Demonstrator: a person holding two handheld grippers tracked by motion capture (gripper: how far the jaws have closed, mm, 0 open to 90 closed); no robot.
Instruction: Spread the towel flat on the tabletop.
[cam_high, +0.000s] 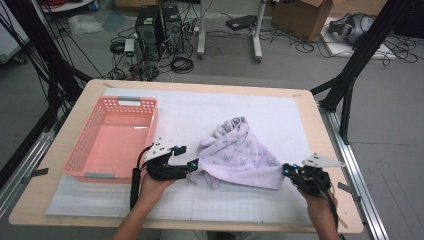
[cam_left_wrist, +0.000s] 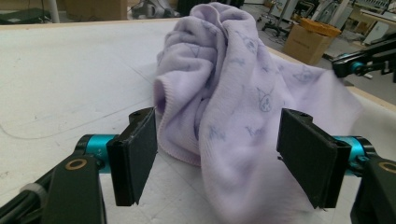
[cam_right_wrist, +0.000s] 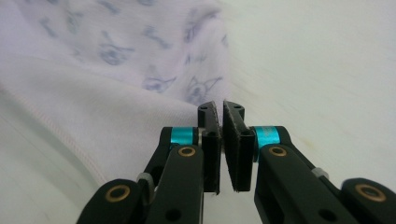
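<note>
No readable text or labels, as far as visible; cloth (cam_high: 240, 155) print looks pictorial.

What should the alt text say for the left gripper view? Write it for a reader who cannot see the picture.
A crumpled lilac cloth with small printed motifs is heaped on a white table, with a fold of it lying between the left gripper's two open black jaws. At the far right edge, the right gripper reaches the cloth's other end.
</note>
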